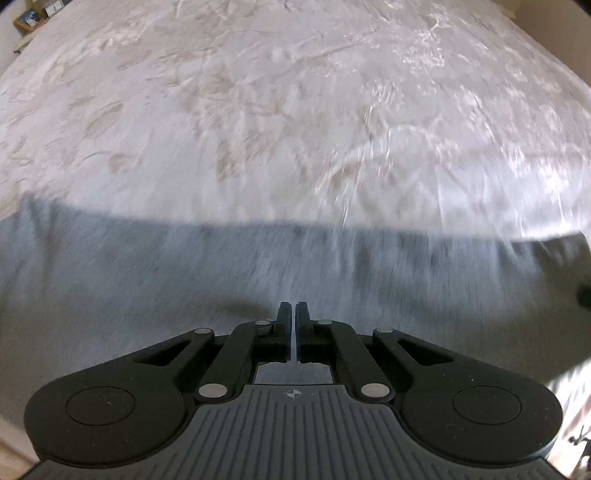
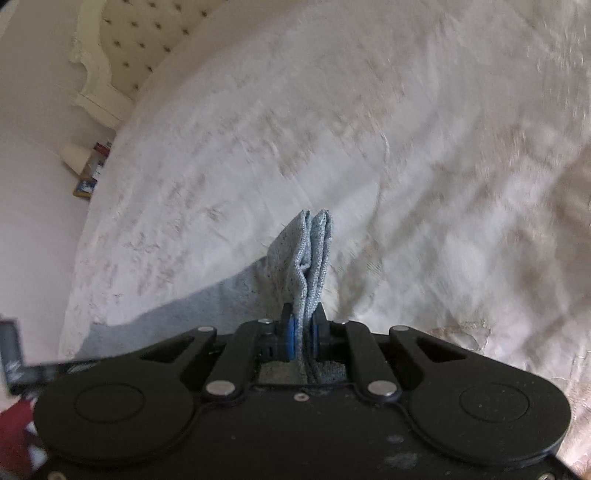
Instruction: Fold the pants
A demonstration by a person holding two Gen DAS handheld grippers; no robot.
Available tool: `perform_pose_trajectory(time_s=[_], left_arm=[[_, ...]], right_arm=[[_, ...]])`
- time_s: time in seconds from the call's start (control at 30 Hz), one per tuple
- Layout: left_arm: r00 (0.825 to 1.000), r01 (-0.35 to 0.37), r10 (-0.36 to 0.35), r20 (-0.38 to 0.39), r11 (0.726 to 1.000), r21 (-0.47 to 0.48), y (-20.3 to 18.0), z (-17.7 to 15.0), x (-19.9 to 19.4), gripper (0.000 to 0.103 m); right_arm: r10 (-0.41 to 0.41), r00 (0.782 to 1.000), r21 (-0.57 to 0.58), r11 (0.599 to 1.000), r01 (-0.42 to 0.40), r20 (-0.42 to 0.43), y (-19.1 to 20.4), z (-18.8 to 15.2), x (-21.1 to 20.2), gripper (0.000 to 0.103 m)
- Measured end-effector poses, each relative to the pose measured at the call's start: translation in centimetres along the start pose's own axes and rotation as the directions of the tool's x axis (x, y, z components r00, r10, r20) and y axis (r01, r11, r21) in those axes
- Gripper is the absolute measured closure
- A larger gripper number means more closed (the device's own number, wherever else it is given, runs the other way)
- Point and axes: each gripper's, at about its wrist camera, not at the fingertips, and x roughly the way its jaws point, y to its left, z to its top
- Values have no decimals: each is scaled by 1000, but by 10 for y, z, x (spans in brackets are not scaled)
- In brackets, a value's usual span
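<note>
The grey-blue pants (image 1: 229, 269) lie spread on a white patterned bedspread (image 1: 258, 110) and fill the lower half of the blurred left wrist view. My left gripper (image 1: 293, 308) is shut with nothing visible between its fingers, just above the cloth. In the right wrist view my right gripper (image 2: 304, 317) is shut on a bunched fold of the pants (image 2: 312, 254), which sticks up past the fingertips. The rest of the pants trails down to the left.
The bedspread (image 2: 406, 147) covers the bed. A tufted cream headboard (image 2: 122, 44) stands at the upper left. A low bedside table with small items (image 2: 92, 166) sits beside the bed; it also shows in the left wrist view (image 1: 33, 18).
</note>
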Motion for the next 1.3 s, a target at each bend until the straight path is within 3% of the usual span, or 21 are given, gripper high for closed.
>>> perform_pose_trajectory(time_s=[0.13,0.27,0.43,0.57,0.67,0.77,0.9,1.1,1.3], left_arm=[[999,24,-24,-23,1000,-16,-10,20,30,100],[999,-14,16,-45,999,45,-24,26,57,101],[1000,-5,6,-12,997,73,-26,20,43,100],[998,56,-56,-7,994,91,-22,-13,14,100],[991,117,-109,-72,986,120,-24,-52,6,100],[984,135,-117,-137,981,136,-25,-88,10,100],[978,167,-149,-145,979,116,-20,-107,3,101],[976,204,-193,-103,974,101,15,-106,-17,100],[983,181,-179,-41,983,44,97,-102,-40,100]], right_arm=[[5,1000,-11,1000,-5,22,15,4,-15,93],[16,999,-18,1000,-15,33,29,5,-20,93],[10,999,-24,1000,-9,42,42,8,-21,93],[4,999,-29,1000,-2,50,50,8,-23,93],[-2,998,-23,1000,3,56,55,8,-23,93],[-15,998,-25,1000,16,64,63,7,-25,93],[-43,996,-27,999,46,82,82,4,-29,93],[-71,990,-94,992,83,123,151,-12,-36,93],[-7,993,-167,986,27,115,253,-48,-18,93]])
